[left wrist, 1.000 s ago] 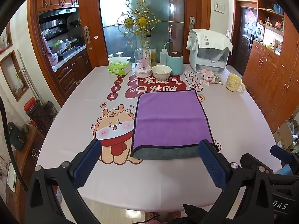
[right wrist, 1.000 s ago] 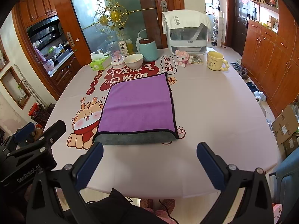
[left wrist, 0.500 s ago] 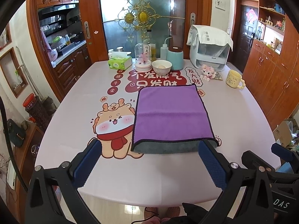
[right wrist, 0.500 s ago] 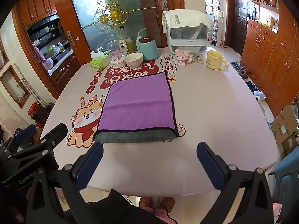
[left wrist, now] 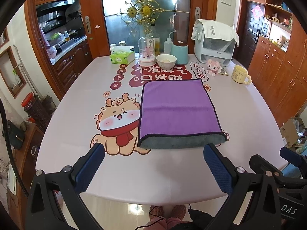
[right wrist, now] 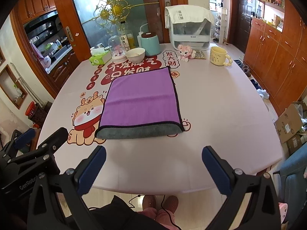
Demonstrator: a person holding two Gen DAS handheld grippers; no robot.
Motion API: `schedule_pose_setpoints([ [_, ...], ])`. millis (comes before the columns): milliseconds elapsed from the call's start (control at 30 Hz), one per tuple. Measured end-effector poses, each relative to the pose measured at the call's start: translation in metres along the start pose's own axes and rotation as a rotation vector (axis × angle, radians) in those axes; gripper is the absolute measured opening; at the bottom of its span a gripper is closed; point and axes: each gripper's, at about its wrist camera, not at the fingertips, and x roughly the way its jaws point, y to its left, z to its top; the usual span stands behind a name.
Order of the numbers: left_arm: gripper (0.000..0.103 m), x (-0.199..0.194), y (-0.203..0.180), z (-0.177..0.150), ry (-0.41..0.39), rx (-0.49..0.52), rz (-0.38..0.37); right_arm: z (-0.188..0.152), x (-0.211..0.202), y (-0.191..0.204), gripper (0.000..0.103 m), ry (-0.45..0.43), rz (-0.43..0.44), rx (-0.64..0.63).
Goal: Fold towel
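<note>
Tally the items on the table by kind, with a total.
Towel: 1
Tissue box: 1
Glass dome: 1
Bowl: 1
Teal canister: 1
Bottles: 2
White appliance: 1
Pink plush toy: 1
Yellow mug: 1
Jars, partly hidden: 2
Total: 12

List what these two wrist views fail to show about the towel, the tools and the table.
- Purple towel with grey underside: both views show only its top; any layers beneath are hidden by the towel itself.
- Left tool and right tool: finger bases and the holding hands are cut off by the bottom edge.
- Pink printed table: part of the near rim is hidden behind the tool fingers.
- White bowl: contents too small to identify.
</note>
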Motion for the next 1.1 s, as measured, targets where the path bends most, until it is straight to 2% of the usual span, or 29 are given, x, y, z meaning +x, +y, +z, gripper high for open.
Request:
schedule_pose_setpoints([
  [400,0.102,0.019,0.019,0.002,0.05,0.029,-0.064,-0.011,0.001,0.015,0.1,0.007,-0.048,0.036],
  [600,0.102,0.029,0.03,0.006,0.046,0.038,-0.084,-0.013,0.005,0.019,0.099,-0.004,-0.06,0.066],
  [733,0.102,0.037,0.032,0.01,0.061,0.041,-0.128,-0.009,0.01,0.02,0.096,-0.015,-0.065,0.06],
  [967,0.102,0.057,0.027,0.018,0.095,0.049,-0.124,0.001,0.024,0.011,0.095,-0.029,-0.063,0.054],
  [1100,0.102,0.07,0.027,0.024,0.122,0.037,-0.098,0.009,0.037,0.004,0.091,-0.018,-0.057,0.038],
])
